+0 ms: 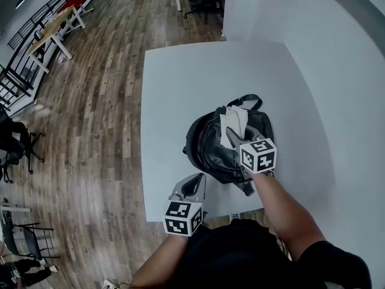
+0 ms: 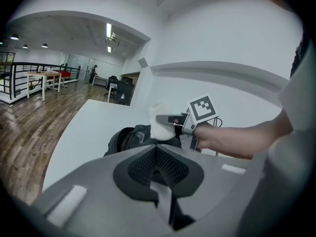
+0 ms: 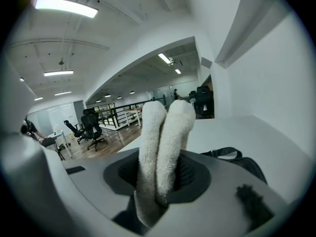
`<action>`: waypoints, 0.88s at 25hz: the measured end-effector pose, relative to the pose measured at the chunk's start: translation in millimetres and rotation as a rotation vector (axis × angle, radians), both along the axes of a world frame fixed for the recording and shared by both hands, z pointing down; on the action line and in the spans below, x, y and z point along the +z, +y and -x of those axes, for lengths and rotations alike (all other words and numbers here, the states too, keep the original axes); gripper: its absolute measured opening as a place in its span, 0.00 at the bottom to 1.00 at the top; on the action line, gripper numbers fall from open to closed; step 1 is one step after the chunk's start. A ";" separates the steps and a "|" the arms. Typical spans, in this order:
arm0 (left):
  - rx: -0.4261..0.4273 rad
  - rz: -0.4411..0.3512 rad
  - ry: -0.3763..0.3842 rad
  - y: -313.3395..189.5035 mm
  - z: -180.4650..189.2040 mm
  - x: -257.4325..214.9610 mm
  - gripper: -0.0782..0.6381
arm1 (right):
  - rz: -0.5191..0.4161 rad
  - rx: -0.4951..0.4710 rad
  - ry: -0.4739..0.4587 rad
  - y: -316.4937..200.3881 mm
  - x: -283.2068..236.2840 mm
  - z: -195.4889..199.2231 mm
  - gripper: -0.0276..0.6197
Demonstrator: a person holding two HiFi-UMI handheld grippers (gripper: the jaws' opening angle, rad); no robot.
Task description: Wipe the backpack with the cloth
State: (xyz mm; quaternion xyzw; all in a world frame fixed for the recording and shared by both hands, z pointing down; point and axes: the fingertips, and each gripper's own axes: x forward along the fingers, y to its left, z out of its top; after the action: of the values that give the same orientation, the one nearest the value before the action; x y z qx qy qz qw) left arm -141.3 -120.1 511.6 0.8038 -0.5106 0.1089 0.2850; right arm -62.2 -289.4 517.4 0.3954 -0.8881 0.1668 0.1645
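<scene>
A black backpack [image 1: 210, 146] lies on the white table [image 1: 180, 89], near its front edge. My right gripper [image 1: 231, 136] is over the bag's top and shut on a folded white cloth [image 1: 233, 122], which rests against the bag. In the right gripper view the cloth [image 3: 160, 147] stands up doubled between the jaws, with the backpack's strap [image 3: 224, 153] to the right. My left gripper [image 1: 195, 182] hovers at the table's front edge, left of the bag, shut with nothing in it. The left gripper view shows the backpack [image 2: 129, 137], the cloth [image 2: 160, 122] and the right gripper [image 2: 173, 119] ahead.
A white wall [image 1: 337, 71] runs along the table's right and far sides. Wooden floor [image 1: 90, 131] lies to the left, with desks [image 1: 57, 29] and office chairs [image 1: 18, 143] farther off. The table's far half is bare.
</scene>
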 end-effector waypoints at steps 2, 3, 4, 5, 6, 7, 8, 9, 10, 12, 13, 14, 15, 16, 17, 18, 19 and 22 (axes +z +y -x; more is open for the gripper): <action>-0.016 0.001 -0.001 2.3 8.5 0.4 0.12 | 0.014 -0.038 0.002 6.3 6.7 23.6 0.24; -0.024 0.002 -0.001 3.9 12.7 0.6 0.12 | 0.020 -0.056 0.002 9.5 9.3 34.7 0.24; -0.032 0.003 -0.003 5.7 16.8 0.9 0.12 | 0.025 -0.072 0.001 12.6 11.7 45.2 0.24; -0.041 0.004 -0.004 7.7 20.9 1.4 0.12 | 0.029 -0.088 0.000 15.5 13.9 55.1 0.24; -0.050 0.005 -0.005 9.7 24.9 1.7 0.12 | 0.034 -0.103 -0.002 18.2 15.9 64.5 0.24; -0.060 0.006 -0.006 11.9 28.8 1.9 0.12 | 0.038 -0.117 -0.005 20.7 17.3 73.2 0.24; -0.070 0.006 -0.008 14.2 32.7 1.9 0.12 | 0.043 -0.130 -0.009 23.1 17.8 81.5 0.24; -0.081 0.007 -0.009 16.4 36.6 1.8 0.12 | 0.046 -0.141 -0.015 25.1 17.7 89.5 0.24; -0.091 0.008 -0.011 18.3 40.4 1.7 0.12 | 0.049 -0.151 -0.020 26.5 17.4 97.0 0.24; -0.108 0.009 -0.013 20.8 46.7 2.3 0.12 | 0.051 -0.170 -0.028 27.9 18.3 109.6 0.24; -0.115 0.009 -0.013 21.7 49.2 2.8 0.12 | 0.052 -0.179 -0.030 28.4 19.2 115.0 0.24; -0.122 0.009 -0.014 22.5 51.5 3.2 0.12 | 0.052 -0.187 -0.030 28.9 20.1 119.9 0.24; -0.128 0.009 -0.014 23.2 53.7 3.4 0.12 | 0.052 -0.194 -0.030 29.4 20.8 124.3 0.24; -0.133 0.009 -0.014 23.9 56.1 3.2 0.12 | 0.052 -0.200 -0.029 30.0 21.3 128.0 0.24; -0.139 0.010 -0.014 24.6 58.5 2.9 0.12 | 0.054 -0.204 -0.029 30.6 21.8 131.2 0.24; -0.144 0.010 -0.014 25.2 60.7 2.7 0.12 | 0.055 -0.206 -0.029 31.2 22.5 133.6 0.24; -0.148 0.010 -0.014 25.5 62.5 2.8 0.12 | 0.057 -0.208 -0.029 31.5 23.5 135.3 0.24; -0.154 0.012 -0.013 24.8 64.9 5.6 0.12 | 0.061 -0.209 -0.027 30.4 28.7 137.0 0.24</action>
State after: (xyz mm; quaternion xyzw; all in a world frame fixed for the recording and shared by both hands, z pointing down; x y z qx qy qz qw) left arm -206.2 -95.2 517.2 0.7598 -0.5722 0.0950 0.2938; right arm -199.2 -259.0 546.0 0.2931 -0.9212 0.1809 0.1808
